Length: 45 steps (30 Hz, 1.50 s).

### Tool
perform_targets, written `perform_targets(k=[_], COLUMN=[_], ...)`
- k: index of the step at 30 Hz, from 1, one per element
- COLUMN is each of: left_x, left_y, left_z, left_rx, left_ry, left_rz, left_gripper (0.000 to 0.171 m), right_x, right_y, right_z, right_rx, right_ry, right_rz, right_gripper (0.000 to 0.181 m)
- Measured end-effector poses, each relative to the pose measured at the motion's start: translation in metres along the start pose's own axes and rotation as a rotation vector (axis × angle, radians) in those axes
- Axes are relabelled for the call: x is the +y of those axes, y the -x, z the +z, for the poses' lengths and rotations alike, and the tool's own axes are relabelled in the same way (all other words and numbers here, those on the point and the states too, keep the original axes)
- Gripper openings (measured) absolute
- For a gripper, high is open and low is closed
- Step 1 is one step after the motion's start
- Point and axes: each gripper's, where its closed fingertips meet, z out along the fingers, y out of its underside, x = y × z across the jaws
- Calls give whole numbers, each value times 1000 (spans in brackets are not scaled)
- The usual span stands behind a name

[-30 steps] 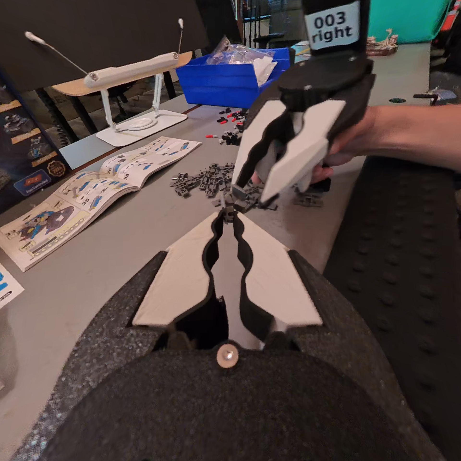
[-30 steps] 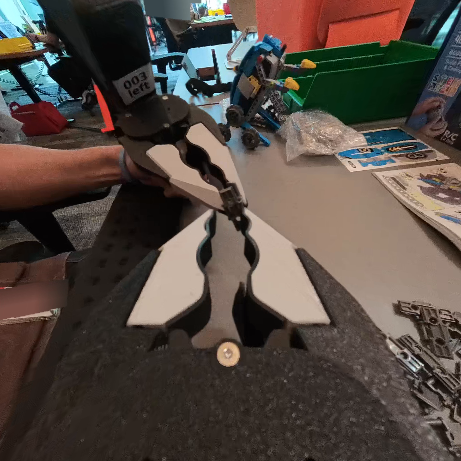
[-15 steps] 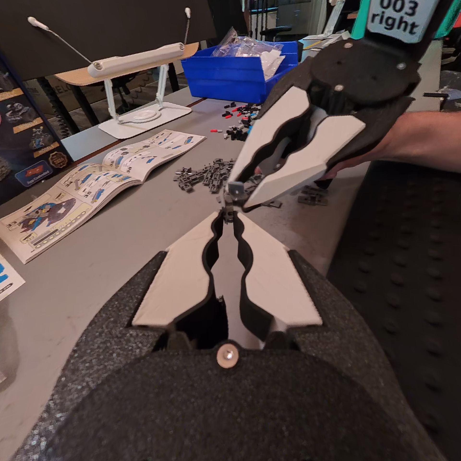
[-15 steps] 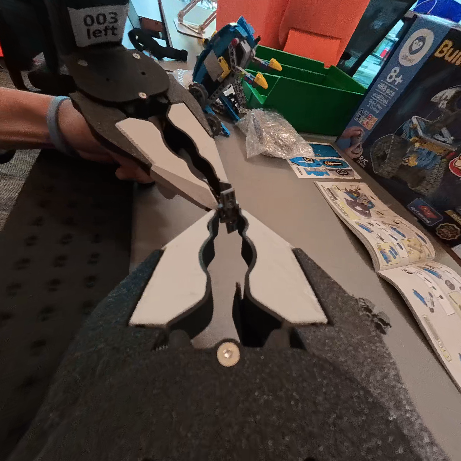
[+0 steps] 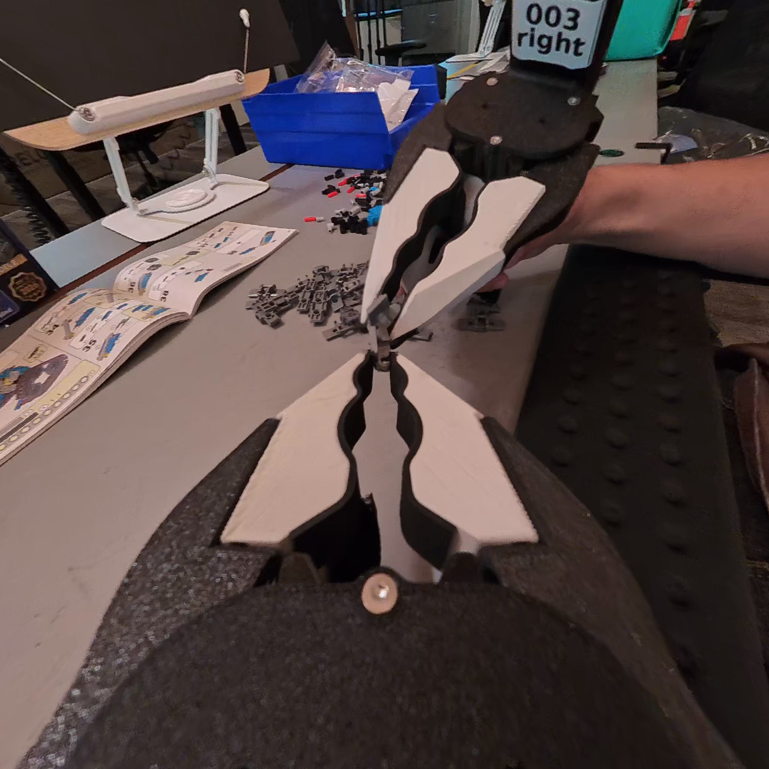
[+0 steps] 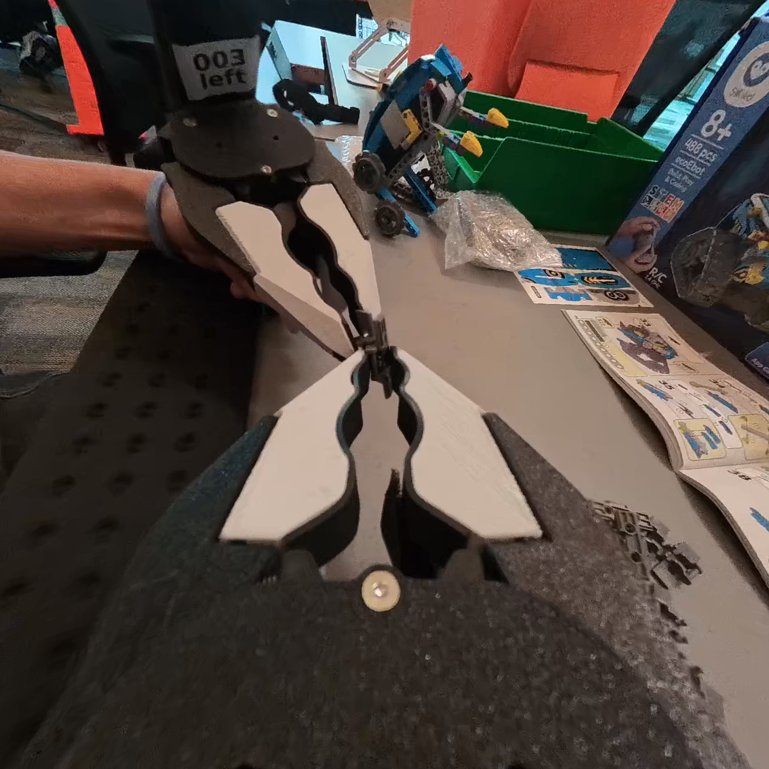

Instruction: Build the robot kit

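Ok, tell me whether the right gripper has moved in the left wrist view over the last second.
Yes. The right gripper now reaches down from higher up, its body rising to overlap the blue bin, while its tips stay at the left gripper.

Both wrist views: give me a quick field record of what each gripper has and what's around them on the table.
left gripper: shut on a small dark grey piece
right gripper: shut on a dark grey piece, tip to tip with the left
contact: the two pieces meet between the tips; whether joined, cannot tell
loose grey parts: heaped on the grey table, beyond the tips
instruction booklet: open, flat
blue bin: far side, bags inside
blue wheeled model: by the green bin
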Motion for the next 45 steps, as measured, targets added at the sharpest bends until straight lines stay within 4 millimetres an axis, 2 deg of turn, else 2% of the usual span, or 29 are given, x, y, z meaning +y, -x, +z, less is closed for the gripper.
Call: perform_targets(k=[4, 10, 14, 18, 24, 36, 42, 45], left_x=[-3, -7, -4, -4, -6, -4, -3, -10], left_y=[-6, -12, -14, -8, -12, -17, -16, -10], left_z=[-2, -6, -4, -4, -6, -4, -3, -8], left_rx=[60, 129, 146, 133, 177, 223, 211, 178], left_ry=[-24, -45, -23, -26, -42, -24, -17, -73], left_rz=[-29, -63, -71, -109, -127, -136, -130, -141], left_gripper=[7, 7, 7, 6, 7, 7, 8, 23], right_x=[-3, -5, -1, -3, -7, -4, -1, -11], right_y=[6, 15, 20, 13, 14, 19, 16, 19], right_z=[-3, -7, -8, -3, -3, -5, -4, -4], right_rx=[-101, -182, -212, -173, -130, -213, -229, -250], right_ry=[-19, -9, 19, 29, -5, 3, 8, -40], right_rz=[102, 135, 159, 225, 83, 217, 200, 212], right_gripper=[8, 8, 7, 8, 9, 9, 8, 7])
